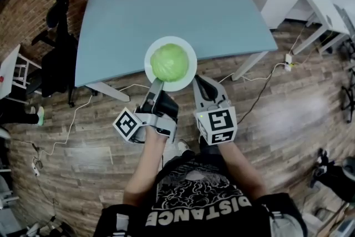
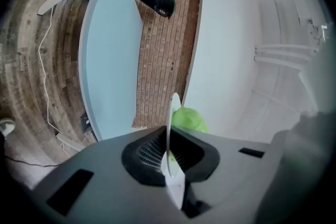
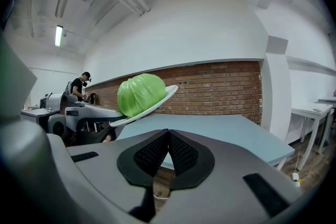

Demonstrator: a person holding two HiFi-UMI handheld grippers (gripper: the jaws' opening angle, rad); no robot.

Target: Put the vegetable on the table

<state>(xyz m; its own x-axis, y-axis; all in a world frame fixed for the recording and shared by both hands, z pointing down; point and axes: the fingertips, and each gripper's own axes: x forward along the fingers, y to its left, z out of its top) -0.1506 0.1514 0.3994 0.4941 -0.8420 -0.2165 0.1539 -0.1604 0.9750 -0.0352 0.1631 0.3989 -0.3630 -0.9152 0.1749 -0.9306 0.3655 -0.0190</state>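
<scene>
Grips white plate (image 1: 188, 78) by its near rim w/ left gripper (image 1: 157, 84). Jaws clamped on the rim, plate edge seen side-on btwn them in left gripper view (image 2: 170, 128).

On plate, approx ctr: round green cabbage (image 1: 170, 62). Untouched by either tool.

In head view, plate + cabbage overlapping near edge of light-blue table (image 1: 166, 3). From right gripper view: raised clear of tabletop (image 3: 231, 131) & tilted, rim away from left gripper higher, cabbage (image 3: 139, 93) sitting on low side.

Right gripper (image 1: 200, 80) just beside plate's right rim in head view. Jaws pressed together (image 3: 168, 136), nothing btwn them. Can't tell from head view if tip touches plate; in right gripper view plate sits up & to left, apart from jaws.

Marker cubes on both tools facing up toward head cam. Forearms of person reaching fwd from bottom of head view, one tool per hand.

Around: brick wall (image 3: 220, 86) behind table, wood floor (image 1: 299, 102) below, black chair (image 1: 58, 58) at table's left end. Far bkgd in right gripper view: a person (image 3: 79, 86) standing, beyond left gripper's body.
</scene>
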